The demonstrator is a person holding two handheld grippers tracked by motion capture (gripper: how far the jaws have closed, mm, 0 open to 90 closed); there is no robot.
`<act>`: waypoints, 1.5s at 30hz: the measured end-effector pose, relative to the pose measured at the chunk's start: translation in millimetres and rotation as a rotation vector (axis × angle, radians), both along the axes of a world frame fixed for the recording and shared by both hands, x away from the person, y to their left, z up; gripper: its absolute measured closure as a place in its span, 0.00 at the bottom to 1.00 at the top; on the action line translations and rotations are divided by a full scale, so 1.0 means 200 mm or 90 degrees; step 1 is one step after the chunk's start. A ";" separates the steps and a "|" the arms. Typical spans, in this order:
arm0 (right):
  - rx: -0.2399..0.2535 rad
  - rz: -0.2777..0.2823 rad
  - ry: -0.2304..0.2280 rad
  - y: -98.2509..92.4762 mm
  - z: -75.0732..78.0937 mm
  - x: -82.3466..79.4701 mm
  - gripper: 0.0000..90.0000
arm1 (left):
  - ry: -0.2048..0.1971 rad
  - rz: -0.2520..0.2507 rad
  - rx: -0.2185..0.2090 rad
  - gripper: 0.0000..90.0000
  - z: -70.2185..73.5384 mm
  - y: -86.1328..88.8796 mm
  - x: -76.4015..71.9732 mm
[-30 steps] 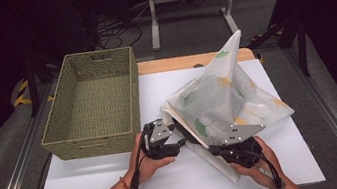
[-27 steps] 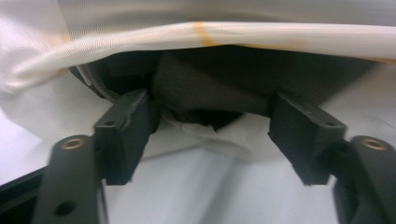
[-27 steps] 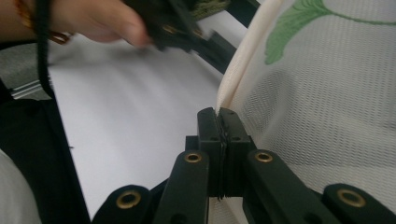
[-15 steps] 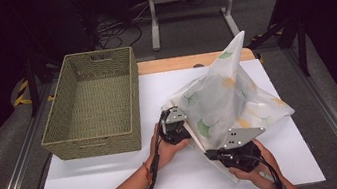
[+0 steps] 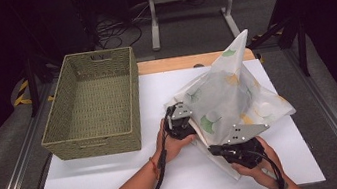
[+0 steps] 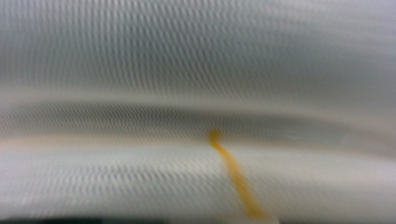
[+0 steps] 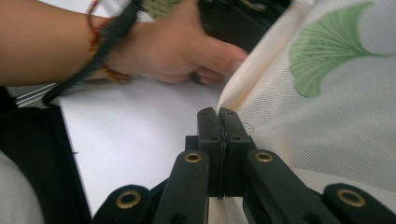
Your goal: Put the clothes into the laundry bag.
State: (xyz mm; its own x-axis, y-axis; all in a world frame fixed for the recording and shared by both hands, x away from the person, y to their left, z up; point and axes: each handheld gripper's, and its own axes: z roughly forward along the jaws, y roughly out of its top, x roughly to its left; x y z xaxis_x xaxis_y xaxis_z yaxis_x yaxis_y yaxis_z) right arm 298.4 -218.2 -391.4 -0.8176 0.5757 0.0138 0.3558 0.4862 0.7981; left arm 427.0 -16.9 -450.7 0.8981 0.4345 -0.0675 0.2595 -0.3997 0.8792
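A pale mesh cloth printed with green and yellow ginkgo leaves lies bunched on the white table, one corner standing up in a peak. My right gripper is shut on the cloth's near edge; in the high view that right gripper sits at the cloth's front. My left gripper is pushed against the cloth's left edge. Its jaws have just been opening, but they are hidden. Blurred mesh lies right against the left gripper's camera, so I cannot tell if cloth is between the jaws.
A woven green basket stands on the left of the table, close to the left hand. A wooden strip runs along the table's far edge. Metal frame legs stand on the floor behind.
The left hand has moved right, away from the basket, and its gripper now sits against the cloth's left edge. The right gripper has kept still with its hold on the cloth.
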 end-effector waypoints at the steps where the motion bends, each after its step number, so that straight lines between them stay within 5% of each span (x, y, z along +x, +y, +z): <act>1: 0.004 -0.010 -0.003 -0.01 0.00 0.01 0.99 | -0.009 -0.001 0.009 0.68 0.01 0.01 -0.02; 4: 0.022 -0.036 -0.019 -0.04 0.01 0.01 0.99 | -0.026 -0.006 0.040 0.51 0.06 0.06 -0.07; 8: 0.048 -0.062 -0.038 -0.08 0.04 0.01 0.99 | -0.037 -0.019 0.036 0.37 0.13 0.18 -0.16; 10: 0.054 -0.062 -0.040 -0.09 0.05 0.01 0.99 | -0.057 -0.020 0.045 0.37 0.16 0.22 -0.20; 13: 0.056 -0.065 -0.041 -0.09 0.05 0.01 0.99 | -0.049 -0.033 0.051 0.38 0.16 0.26 -0.23; 14: 0.057 -0.061 -0.041 -0.08 0.06 0.00 0.99 | -0.049 -0.039 0.078 0.41 0.13 0.27 -0.25; 15: 0.057 -0.061 -0.041 -0.08 0.06 0.00 0.99 | -0.049 -0.039 0.078 0.42 0.13 0.27 -0.25; 17: 0.059 -0.056 -0.042 -0.07 0.06 0.00 0.99 | -0.033 -0.029 0.123 0.43 0.08 0.26 -0.24; 20: 0.061 -0.052 -0.045 -0.07 0.07 -0.01 0.99 | 0.004 -0.010 0.118 0.41 0.02 0.24 -0.20; 23: 0.061 -0.046 -0.043 -0.07 0.07 -0.01 0.99 | -0.005 0.002 0.127 0.38 -0.01 0.20 -0.16; 30: 0.054 -0.032 -0.032 -0.06 0.06 -0.02 0.99 | 0.034 -0.003 0.135 0.34 -0.05 0.09 -0.07; 32: 0.052 -0.032 -0.032 -0.06 0.06 -0.01 0.99 | 0.046 -0.002 0.144 0.41 -0.06 0.07 -0.07; 34: 0.049 -0.031 -0.031 -0.05 0.06 -0.01 0.99 | 0.031 -0.015 0.163 0.51 -0.06 0.06 -0.07; 36: 0.039 -0.032 -0.032 -0.05 0.05 -0.01 0.99 | 0.022 -0.023 0.170 0.75 -0.05 0.06 -0.07; 42: 0.037 -0.030 -0.028 -0.05 0.04 -0.01 0.99 | 0.022 -0.046 0.172 0.98 -0.02 0.12 -0.09; 45: 0.039 -0.025 -0.027 -0.05 0.04 -0.01 0.99 | 0.013 -0.057 0.169 1.00 0.00 0.17 -0.13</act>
State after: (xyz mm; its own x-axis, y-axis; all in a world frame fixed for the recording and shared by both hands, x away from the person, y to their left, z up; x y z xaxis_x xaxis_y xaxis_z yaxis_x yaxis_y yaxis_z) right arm 295.6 -228.3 -382.7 -0.7954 0.6058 0.0167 0.3391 0.4220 0.8408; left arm 400.8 17.8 -450.8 0.9336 0.3577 0.0196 0.2289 -0.6378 0.7354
